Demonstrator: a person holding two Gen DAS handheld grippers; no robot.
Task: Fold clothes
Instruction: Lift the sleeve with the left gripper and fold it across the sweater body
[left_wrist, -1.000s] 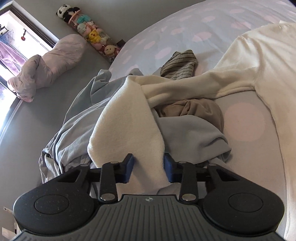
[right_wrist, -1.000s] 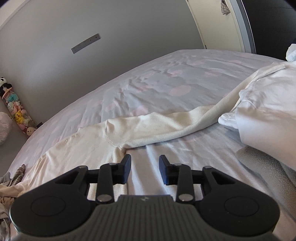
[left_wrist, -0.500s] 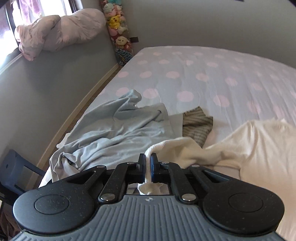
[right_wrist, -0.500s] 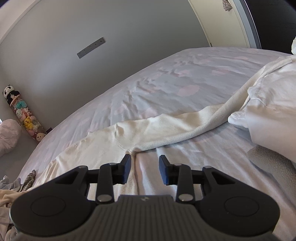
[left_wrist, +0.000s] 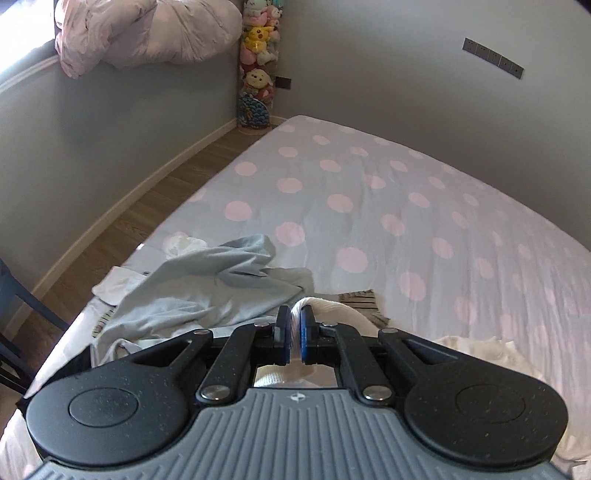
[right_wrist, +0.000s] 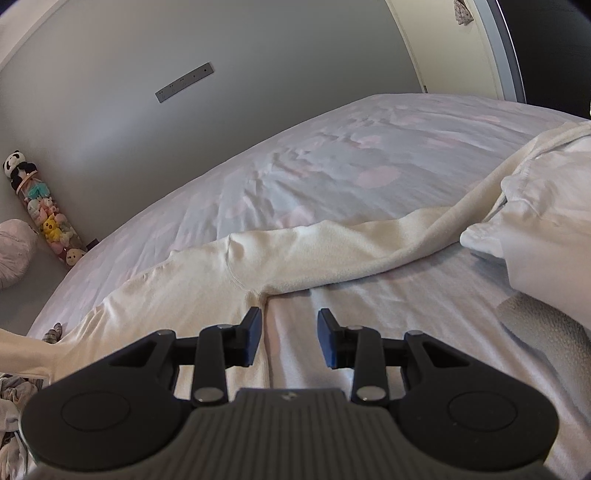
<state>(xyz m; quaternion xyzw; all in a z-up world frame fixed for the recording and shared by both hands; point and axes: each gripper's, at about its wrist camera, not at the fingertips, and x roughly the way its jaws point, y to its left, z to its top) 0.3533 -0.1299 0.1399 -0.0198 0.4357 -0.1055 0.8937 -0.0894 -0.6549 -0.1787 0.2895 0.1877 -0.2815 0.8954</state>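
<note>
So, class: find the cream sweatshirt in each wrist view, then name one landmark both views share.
Left wrist view: cream sweatshirt at bottom centre, a fold pinched in the shut left gripper.
Right wrist view: sweatshirt spread across the middle, sleeve running right, just ahead of the open right gripper.
Shared landmark: column of plush toys against the wall.

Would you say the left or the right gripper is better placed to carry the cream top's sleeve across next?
Left, probably: the left gripper is shut on the cream top; the right gripper is open and holds nothing.
</note>
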